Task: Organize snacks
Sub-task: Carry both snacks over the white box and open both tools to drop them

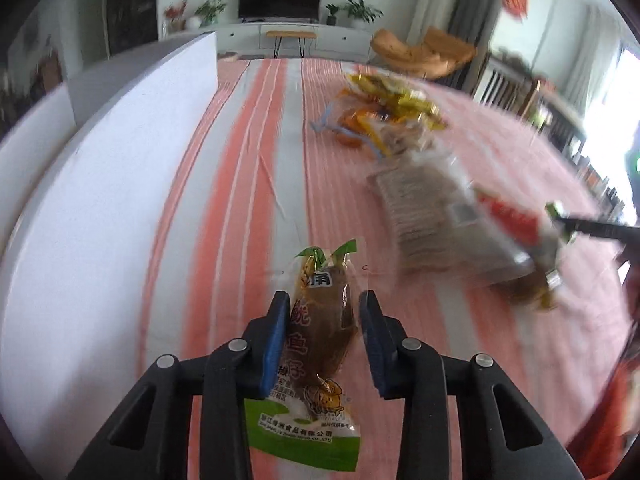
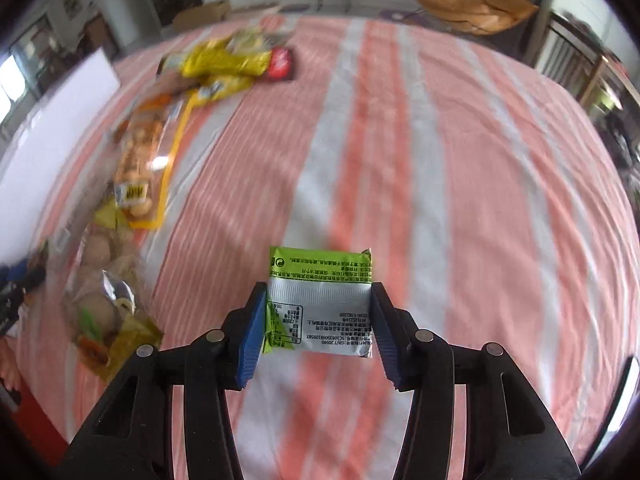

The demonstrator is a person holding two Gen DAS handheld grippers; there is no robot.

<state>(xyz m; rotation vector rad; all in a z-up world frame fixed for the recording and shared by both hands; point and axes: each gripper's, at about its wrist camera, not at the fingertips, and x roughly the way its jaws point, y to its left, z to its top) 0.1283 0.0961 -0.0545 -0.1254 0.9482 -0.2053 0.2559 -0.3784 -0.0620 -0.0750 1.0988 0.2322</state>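
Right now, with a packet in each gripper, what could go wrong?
1. The squid snack packet sits between the left gripper fingers with a visible gap on one side; it may slip.
2. The green-and-silver packet is held only by its edges in the right gripper; it may buckle or twist out.

Both tools look alike: the left gripper (image 1: 324, 320) and the right gripper (image 2: 318, 320) each have a matte black plastic frame that splits into two angular arms with triangular cut-outs. Four round silver screws (image 1: 239, 345) sit across the top of each frame, two on each arm. Each finger (image 1: 276, 340) ends in a long, narrow blue pad (image 2: 252, 340) with a ribbed face, set on the inner side of the black arm.
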